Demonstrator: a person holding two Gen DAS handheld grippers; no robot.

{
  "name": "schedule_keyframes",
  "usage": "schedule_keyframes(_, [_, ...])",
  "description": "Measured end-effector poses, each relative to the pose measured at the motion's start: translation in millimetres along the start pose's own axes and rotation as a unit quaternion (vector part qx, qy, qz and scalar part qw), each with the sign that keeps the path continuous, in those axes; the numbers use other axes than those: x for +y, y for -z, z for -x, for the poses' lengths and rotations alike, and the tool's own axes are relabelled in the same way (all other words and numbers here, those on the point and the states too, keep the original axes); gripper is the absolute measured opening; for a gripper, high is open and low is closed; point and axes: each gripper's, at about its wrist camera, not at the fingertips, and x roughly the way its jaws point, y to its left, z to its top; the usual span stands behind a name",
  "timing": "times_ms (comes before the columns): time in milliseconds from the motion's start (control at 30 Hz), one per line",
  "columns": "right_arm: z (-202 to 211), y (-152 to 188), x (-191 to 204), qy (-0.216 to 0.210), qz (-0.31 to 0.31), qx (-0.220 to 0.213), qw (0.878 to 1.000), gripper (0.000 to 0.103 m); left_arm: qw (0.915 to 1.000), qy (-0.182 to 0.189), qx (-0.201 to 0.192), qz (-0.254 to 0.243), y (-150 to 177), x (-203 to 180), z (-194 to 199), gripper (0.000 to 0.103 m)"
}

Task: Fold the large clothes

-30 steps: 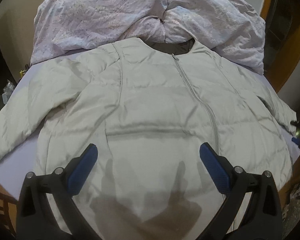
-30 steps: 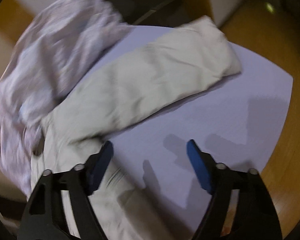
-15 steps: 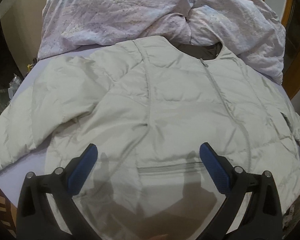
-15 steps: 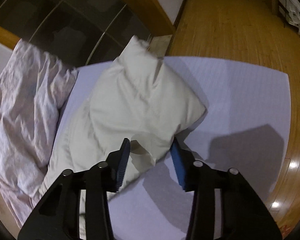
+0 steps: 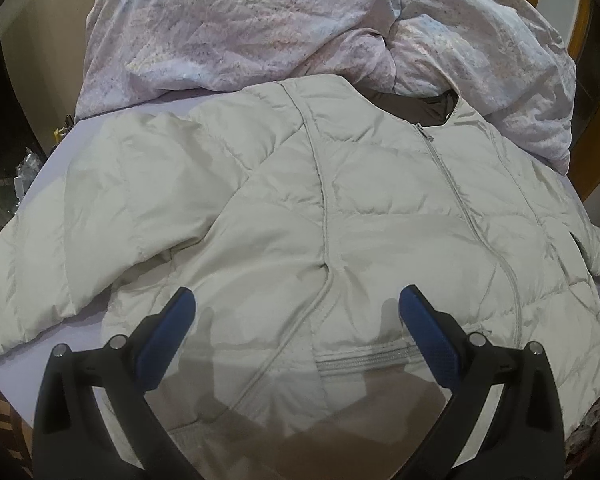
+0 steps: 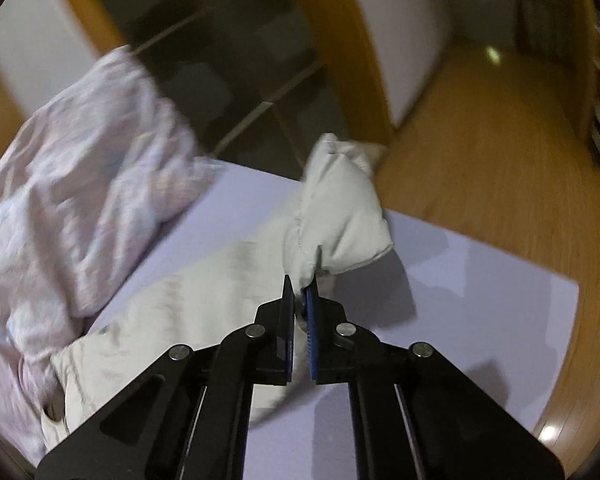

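Your right hand-held gripper has just closed and is clamped on the jacket cuff; left hand-held gripper hangs open over the hem. Jacket's flat on the bed, front of the duvet. Puffy, light, slippery, so grip seams/cuffs, not mid-panel.

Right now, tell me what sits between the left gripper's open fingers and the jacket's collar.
Only the jacket's own quilted front, zipped shut, lies between the left gripper and the collar; nothing rests on it. The left wrist view shows this.
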Motion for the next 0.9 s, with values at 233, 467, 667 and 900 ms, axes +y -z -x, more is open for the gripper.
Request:
schedule_keyframes(233, [5.3, 22.4, 115.6, -0.072, 0.139, 0.013, 0.988, 0.006, 0.9996, -0.021, -0.014, 0.008, -3.8, 8.2, 1.5, 0.101])
schedule_keyframes(467, [14.3, 86.2, 221.5, -0.161, 0.243, 0.062, 0.955, 0.006, 0.9956, -0.072, -0.058, 0.011, -4.7, 21.1, 11.1, 0.101])
schedule_keyframes(667, [15.3, 149.3, 285.9, -0.214, 0.302, 0.125, 0.921, 0.006, 0.9957, -0.069, -0.062, 0.006, -4.0, 33.2, 16.5, 0.101])
schedule_keyframes(900, [15.9, 236.3, 348.6, -0.243, 0.368, 0.200, 0.875, 0.006, 0.9971, -0.043, -0.042, 0.046, -1.6, 60.5, 13.3, 0.101])
